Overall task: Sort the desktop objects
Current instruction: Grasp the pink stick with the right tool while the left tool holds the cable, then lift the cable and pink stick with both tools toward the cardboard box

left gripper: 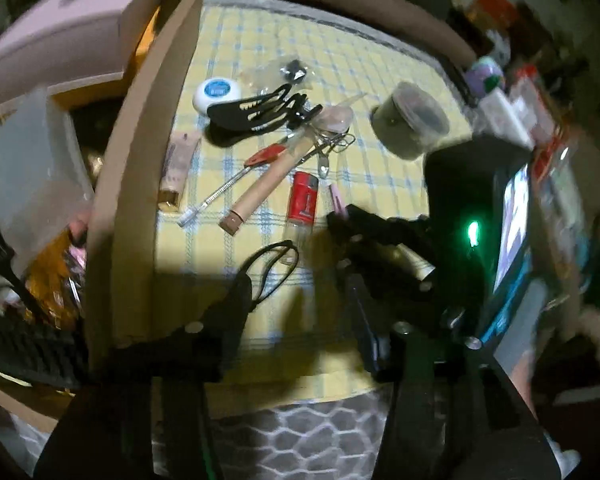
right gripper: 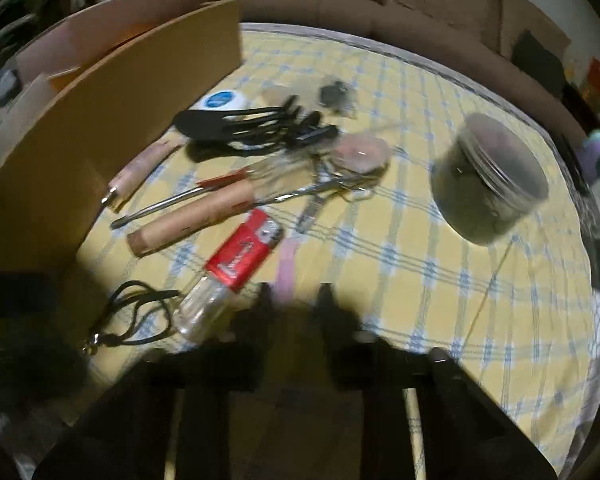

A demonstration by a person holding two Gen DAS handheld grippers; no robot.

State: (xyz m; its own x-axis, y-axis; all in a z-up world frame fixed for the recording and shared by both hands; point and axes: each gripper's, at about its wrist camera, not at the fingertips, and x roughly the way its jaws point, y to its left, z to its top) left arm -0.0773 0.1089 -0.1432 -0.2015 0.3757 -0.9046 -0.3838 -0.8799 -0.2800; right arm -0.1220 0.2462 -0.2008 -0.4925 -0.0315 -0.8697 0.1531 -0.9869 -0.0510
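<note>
Small items lie on a yellow checked cloth (left gripper: 340,60). In the right wrist view my right gripper (right gripper: 296,300) is shut on the near end of a thin pink clip (right gripper: 288,260). The left wrist view shows that gripper (left gripper: 342,218) reaching in from the right onto the pink clip (left gripper: 336,198). A clear bottle with a red label (left gripper: 302,204) (right gripper: 236,264) lies just left of it. My left gripper (left gripper: 296,292) hangs open above the cloth, nothing between its fingers. A black cord (left gripper: 272,268) (right gripper: 140,312) lies by its left finger.
A cardboard box wall (left gripper: 140,160) (right gripper: 100,140) borders the cloth on the left. Further back lie a beige tube (left gripper: 260,188), a red-handled brush (left gripper: 236,180), a black hair clip (left gripper: 256,114), a white round case (left gripper: 218,92) and a clear jar (left gripper: 412,120) (right gripper: 488,184). Clutter crowds the right edge.
</note>
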